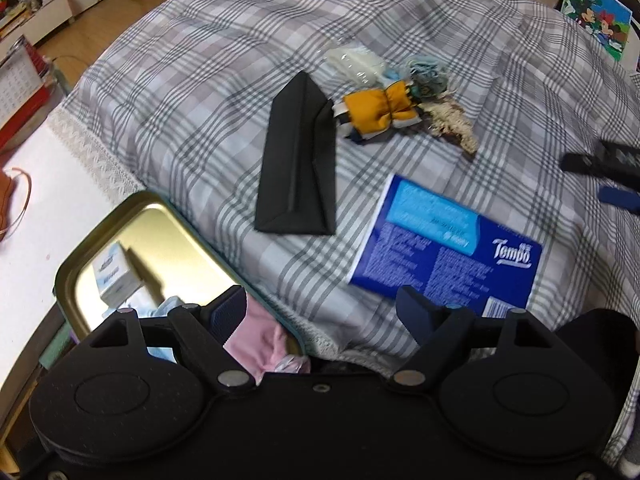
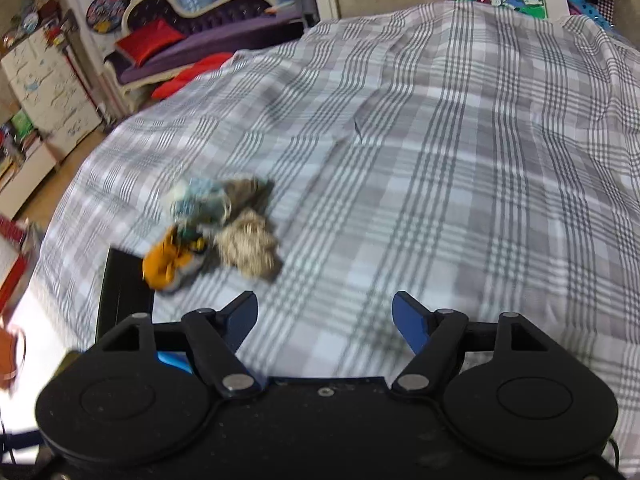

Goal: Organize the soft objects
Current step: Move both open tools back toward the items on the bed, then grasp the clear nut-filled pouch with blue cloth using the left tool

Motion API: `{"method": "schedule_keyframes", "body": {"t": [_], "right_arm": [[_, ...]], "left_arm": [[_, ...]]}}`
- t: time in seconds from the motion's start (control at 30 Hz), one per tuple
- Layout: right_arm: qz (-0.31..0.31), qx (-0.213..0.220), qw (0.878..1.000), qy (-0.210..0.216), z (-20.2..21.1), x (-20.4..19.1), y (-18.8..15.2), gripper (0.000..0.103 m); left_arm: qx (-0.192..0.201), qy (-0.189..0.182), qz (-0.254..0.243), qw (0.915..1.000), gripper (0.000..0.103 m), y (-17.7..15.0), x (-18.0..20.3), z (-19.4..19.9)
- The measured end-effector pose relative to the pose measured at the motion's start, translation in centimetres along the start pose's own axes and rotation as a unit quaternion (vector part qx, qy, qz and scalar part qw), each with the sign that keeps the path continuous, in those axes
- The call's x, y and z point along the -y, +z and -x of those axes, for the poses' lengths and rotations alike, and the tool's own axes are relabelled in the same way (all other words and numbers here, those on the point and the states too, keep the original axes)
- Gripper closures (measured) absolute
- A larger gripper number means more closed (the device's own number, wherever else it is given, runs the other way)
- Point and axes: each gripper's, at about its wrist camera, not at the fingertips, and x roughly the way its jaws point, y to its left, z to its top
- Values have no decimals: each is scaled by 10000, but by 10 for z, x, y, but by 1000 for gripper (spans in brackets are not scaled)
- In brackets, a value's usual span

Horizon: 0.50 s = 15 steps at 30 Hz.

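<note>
On the plaid bedspread (image 1: 192, 92) lie a black folded pouch (image 1: 298, 164), a yellow cloth bundle (image 1: 380, 110), a clear packet of white tissues (image 1: 354, 65), a teal-and-beige tangle of soft items (image 1: 438, 96) and a blue Tempo tissue pack (image 1: 444, 244). A gold tin (image 1: 160, 240) at the lower left holds a small white box (image 1: 114, 276) and pink cloth (image 1: 260, 344). My left gripper (image 1: 322, 308) is open and empty above the tin's edge and the Tempo pack. My right gripper (image 2: 324, 316) is open and empty over bare bedspread, right of the yellow bundle (image 2: 168, 264) and beige tangle (image 2: 248, 248).
A white table surface (image 1: 52, 208) lies left of the bed with an orange item (image 1: 8, 196). The right gripper's tips show at the right edge of the left wrist view (image 1: 600, 172). A purple sofa (image 2: 208, 40) and drawers (image 2: 48, 88) stand beyond the bed.
</note>
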Motion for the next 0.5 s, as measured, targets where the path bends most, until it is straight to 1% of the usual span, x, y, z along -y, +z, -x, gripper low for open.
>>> {"method": "schedule_keyframes", "body": {"t": [0.17,0.27,0.4,0.5], "right_arm": [[84,89,9997,-222,-34,-21,28,29],[237,-104,9993,-259,-60,-37,42,28],[454,-461,9978,-169,-94,-58,58,28],[637,-580,9959,-270,-115,-73,63,28]], "left_arm": [[2,54,-80,10000,25,14,13,-4],[-5,49,-99,9999,25,22,18,-8],[-46,0,-75,10000,25,33,23,-16],[-96,0,-103,9999,25,39,26,-22]]}}
